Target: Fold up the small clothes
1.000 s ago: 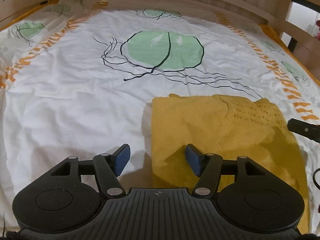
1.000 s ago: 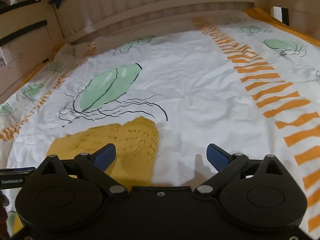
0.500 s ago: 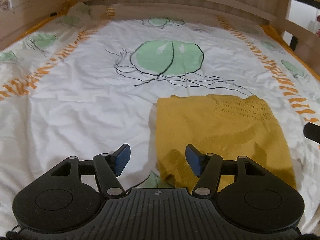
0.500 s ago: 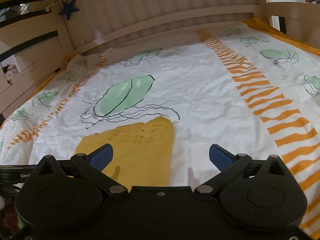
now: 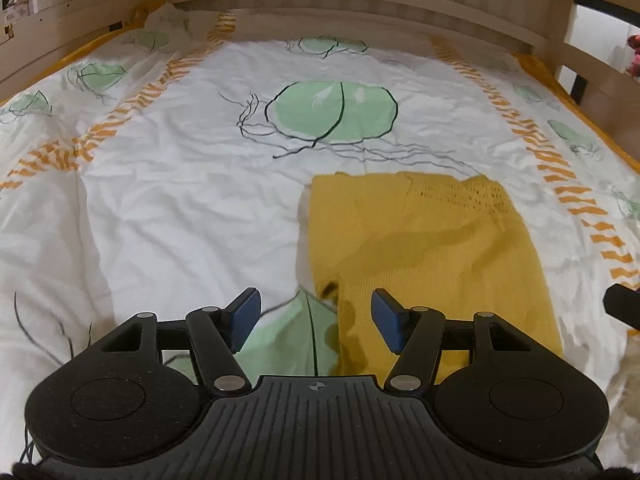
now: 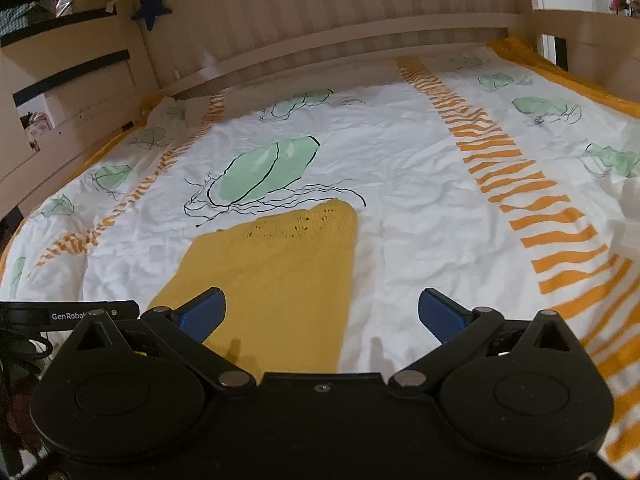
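A: What's the surface?

B: A bed [image 5: 160,208] with a white sheet [image 6: 420,184], rumpled, printed with green blobs outlined in black and with orange dashed bands running away from the cameras. A pale wooden frame [image 6: 360,36] with slats closes the far end and sides. In the right view a dark blue star [image 6: 152,8] hangs on the frame at upper left.

A: And the garment?

B: A yellow knit [image 5: 432,248], folded into a long strip, lies flat on the sheet. Its long axis runs away from the cameras toward the far rail. The far end has an open lace pattern; the near end passes under the grippers. In the left view it sits right of centre, with its near left corner turned up.

A: The left gripper [image 5: 316,316]?

B: Jaws apart, holding nothing. The right pad is over the knit's near left edge, the left pad over the bare sheet.

A: The right gripper [image 6: 322,314]?

B: Jaws wide apart, also empty. The left pad is above the knit, the right pad above the sheet, and the knit's right edge runs between them.
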`<state>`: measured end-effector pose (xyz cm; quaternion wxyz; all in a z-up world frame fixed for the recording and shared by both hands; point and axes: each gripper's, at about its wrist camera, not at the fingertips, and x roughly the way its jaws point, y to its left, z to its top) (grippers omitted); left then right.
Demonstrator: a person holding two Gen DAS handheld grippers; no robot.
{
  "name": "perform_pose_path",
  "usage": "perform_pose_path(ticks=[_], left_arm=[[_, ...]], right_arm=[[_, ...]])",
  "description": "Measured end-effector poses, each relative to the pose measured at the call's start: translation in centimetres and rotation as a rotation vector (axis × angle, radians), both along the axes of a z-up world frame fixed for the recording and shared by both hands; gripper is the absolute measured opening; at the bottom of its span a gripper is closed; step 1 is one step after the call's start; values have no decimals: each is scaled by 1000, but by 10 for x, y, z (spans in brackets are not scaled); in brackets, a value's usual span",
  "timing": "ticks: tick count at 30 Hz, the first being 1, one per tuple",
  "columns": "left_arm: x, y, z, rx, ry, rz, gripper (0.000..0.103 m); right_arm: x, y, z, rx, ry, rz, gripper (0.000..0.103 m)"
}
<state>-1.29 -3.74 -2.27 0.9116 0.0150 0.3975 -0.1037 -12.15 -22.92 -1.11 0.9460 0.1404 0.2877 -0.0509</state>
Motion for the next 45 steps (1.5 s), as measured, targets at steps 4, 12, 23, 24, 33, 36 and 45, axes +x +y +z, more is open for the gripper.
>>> perform_pose_path(ticks=[4,12,23,24,33,36,45], left_arm=[[-11,4,-2,14,7,-3,59],[-28,9,-4,28,7,0,59],[-44,9,-4,42,-9,-16,59],[-44,9,-4,44,-7,-16,59],[-49,12,-5,39,6,-21,59],[-51,13,-6,42,8,-18,59],[-53,17,-7,43,9,-14,59]], right_arm=[[-13,4,2,-23,-12,-1,103],[-35,15,1,-43,-33,42,102],[-45,28,6,-97,-58,24,102],[-45,27,6,-99,-53,25,102],[-44,24,-3,-60,-3,28,102],[-43,25,-4,-61,12,25,102],[-41,25,-7,-58,39,10,102]])
